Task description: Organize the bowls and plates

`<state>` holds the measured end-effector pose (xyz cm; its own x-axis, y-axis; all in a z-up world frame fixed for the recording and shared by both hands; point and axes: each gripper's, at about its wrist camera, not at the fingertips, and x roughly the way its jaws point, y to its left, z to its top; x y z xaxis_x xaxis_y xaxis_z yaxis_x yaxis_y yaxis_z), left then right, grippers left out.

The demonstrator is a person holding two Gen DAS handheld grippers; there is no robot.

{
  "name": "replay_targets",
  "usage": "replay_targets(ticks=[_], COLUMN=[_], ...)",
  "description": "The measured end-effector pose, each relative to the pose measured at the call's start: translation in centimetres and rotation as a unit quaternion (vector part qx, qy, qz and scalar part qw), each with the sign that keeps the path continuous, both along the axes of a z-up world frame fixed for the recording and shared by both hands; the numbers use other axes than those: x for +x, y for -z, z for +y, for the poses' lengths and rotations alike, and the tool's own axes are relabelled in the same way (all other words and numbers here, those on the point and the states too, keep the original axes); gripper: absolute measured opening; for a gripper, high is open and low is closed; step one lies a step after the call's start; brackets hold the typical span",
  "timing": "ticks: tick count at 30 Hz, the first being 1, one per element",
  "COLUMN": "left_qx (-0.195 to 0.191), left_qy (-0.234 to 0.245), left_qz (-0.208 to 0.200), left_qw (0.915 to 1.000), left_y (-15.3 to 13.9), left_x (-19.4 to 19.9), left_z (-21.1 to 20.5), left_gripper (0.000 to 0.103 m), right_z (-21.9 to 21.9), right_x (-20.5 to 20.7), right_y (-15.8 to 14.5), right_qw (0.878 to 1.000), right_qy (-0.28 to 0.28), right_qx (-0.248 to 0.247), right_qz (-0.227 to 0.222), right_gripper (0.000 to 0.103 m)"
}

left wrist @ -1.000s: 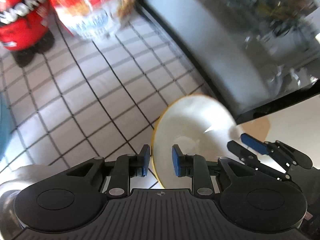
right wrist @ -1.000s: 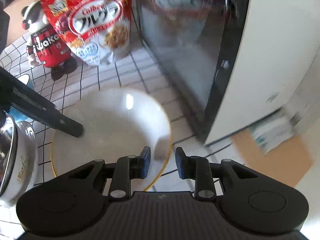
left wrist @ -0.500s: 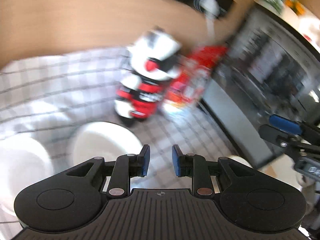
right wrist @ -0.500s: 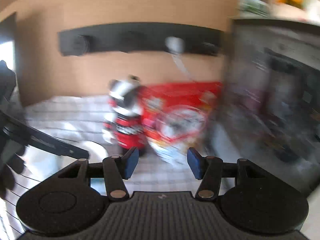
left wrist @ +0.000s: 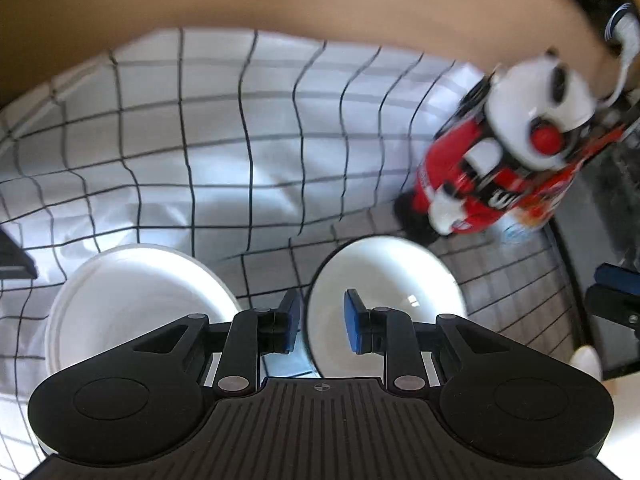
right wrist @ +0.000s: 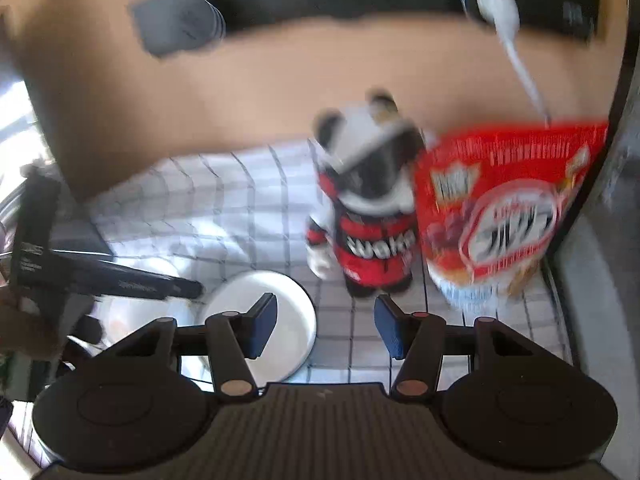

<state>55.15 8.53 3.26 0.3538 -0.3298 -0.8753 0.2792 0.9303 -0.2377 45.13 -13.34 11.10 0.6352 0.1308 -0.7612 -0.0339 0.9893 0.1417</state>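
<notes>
A white bowl sits on the checked cloth, with a white plate to its left. My left gripper hovers over the bowl's left rim. Its blue pads stand a narrow gap apart and grip nothing. The right wrist view shows the same bowl behind the left finger of my right gripper, which is open and empty above the tiles. The left gripper's black body reaches in from the left there, covering most of the plate.
A red and white panda figure and a red cereal bag stand behind the bowl. A dark appliance fills the right side. A black rail with a hanging white spoon is on the wooden wall.
Both views have swung left, away from the yellow-rimmed plate beside the appliance, to the white bowl and plate. The right jaws have widened. The left jaws keep the same narrow gap.
</notes>
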Motion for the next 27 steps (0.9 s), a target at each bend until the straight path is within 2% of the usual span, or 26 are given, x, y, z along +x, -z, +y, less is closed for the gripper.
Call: replay_targets(ticks=[2,6,12,15,18,20,23,27], left_qx=[0.018,0.026,0.038,0.038,0.045,0.051,0.057,0.040], left_qy=[0.007,0.007,0.029,0.052,0.056,0.057,0.065,0.075], left_qz=[0.006,0.029,0.055,0.057,0.058,0.058,0.060,0.076], left_qw=[0.9998,0.9992,0.9973,0.9963,0.9957,0.9954,0.9944,0.9935], left_y=[0.9,2.5,4.5,4.8,5.0,4.9,4.8,5.0], left_x=[0.8,2.2,2.9,2.9,3.0,2.9,2.9,2.7], left_z=[-0.4,-0.9,-2.1,-3.0,-3.7,-4.1,-5.0,-6.1], left_gripper=[0.026,0.027,0.026,0.032,0.037,0.039,0.039,0.039], right_z=[-0.4,-0.5,0.7,1.4,1.9,2.2,2.3,1.1], right_x=[1.2,3.6,6.6,7.9,8.4,8.6,8.5,7.9], right_y=[2.0,5.6,10.1,11.9,12.9,13.1,12.8,12.5], right_qw=[1.000,0.996,0.989,0.982,0.978,0.976,0.974,0.975], right_qy=[0.002,0.001,0.022,0.032,0.034,0.026,0.016,0.021], right_qx=[0.014,0.063,0.088,0.101,0.108,0.113,0.120,0.106], right_qz=[0.018,0.069,0.120,0.155,0.175,0.185,0.193,0.193], right_gripper=[0.054,0.054,0.054,0.054,0.048,0.031,0.027,0.027])
